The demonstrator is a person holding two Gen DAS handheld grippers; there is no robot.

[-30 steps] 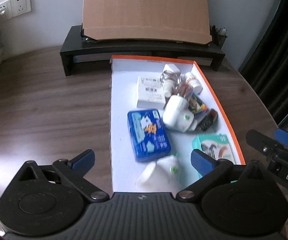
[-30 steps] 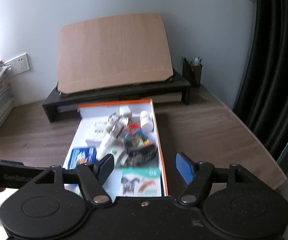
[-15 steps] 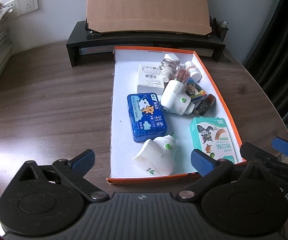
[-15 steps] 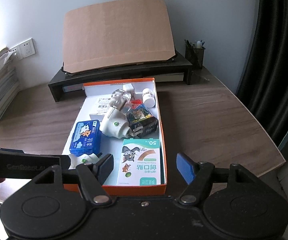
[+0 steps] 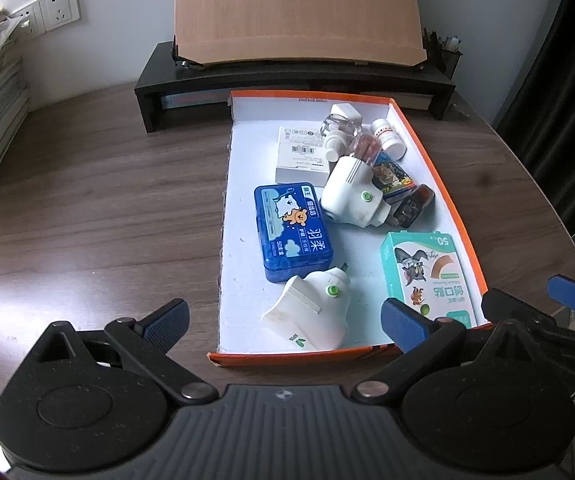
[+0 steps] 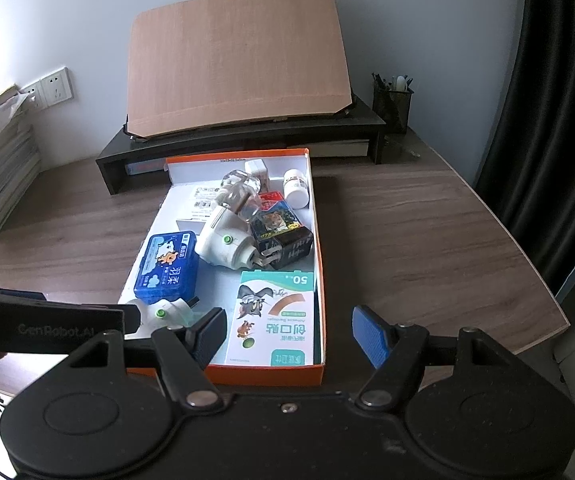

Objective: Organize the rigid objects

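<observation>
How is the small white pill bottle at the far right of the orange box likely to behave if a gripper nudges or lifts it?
The white pill bottle lies on its side, so its round body would probably roll when nudged. It looks like smooth, rigid plastic, so likely stiff but somewhat slippery between pads. It sits close to the orange box wall and the clear bottle, which may hinder a grasp.

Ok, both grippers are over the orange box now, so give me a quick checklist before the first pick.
1. Left gripper open, nothing between its fingers: ok.
2. Right gripper open and empty: ok.
3. Near white plug free of the pile: ok; only its prong end meets the blue case.
4. Bandage box lying flat, nothing on top: ok.
5. Far end of the orange box uncluttered: not ok; bottles and plug overlap.
6. Place to set things: cannot tell.
</observation>
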